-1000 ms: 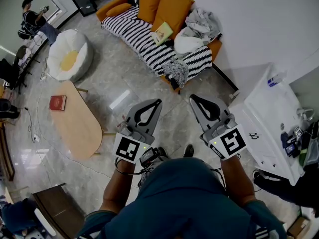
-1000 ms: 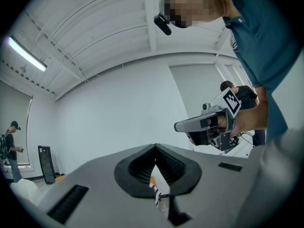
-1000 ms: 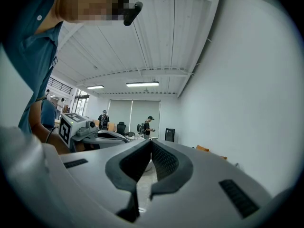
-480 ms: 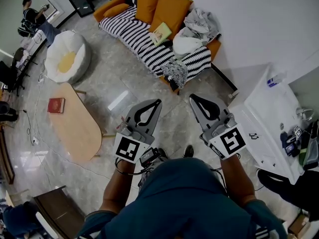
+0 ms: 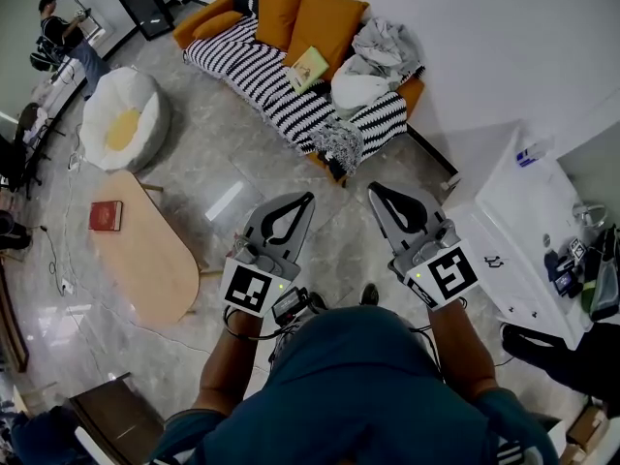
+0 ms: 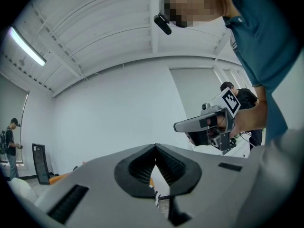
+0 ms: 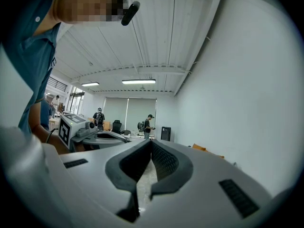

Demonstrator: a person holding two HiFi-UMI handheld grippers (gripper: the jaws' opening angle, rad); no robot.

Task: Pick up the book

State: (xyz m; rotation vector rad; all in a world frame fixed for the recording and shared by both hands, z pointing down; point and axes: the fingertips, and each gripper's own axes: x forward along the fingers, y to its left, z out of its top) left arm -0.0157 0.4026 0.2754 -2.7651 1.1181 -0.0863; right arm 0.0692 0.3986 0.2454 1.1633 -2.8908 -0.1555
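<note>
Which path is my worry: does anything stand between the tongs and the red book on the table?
Nothing visible: only floor and tabletop lie between the left tongs, the right tongs and the red book.

The floor [image 5: 218,153] is glossy stone. On that floor the surface [image 5: 145,255] is matt pale wood, the sofa [image 5: 262,76] striped cloth. The left hand-held gripper [image 5: 307,200] and right hand-held gripper [image 5: 374,191] are matt grey plastic.

Bright, even light throughout, with a white glare patch on the glossy floor [image 5: 225,200] toward nine o'clock of the head view's centre, a strip lamp [image 6: 26,46] glowing at ten o'clock in the left gripper view, and fisheye bending with black corners in both gripper views.
</note>
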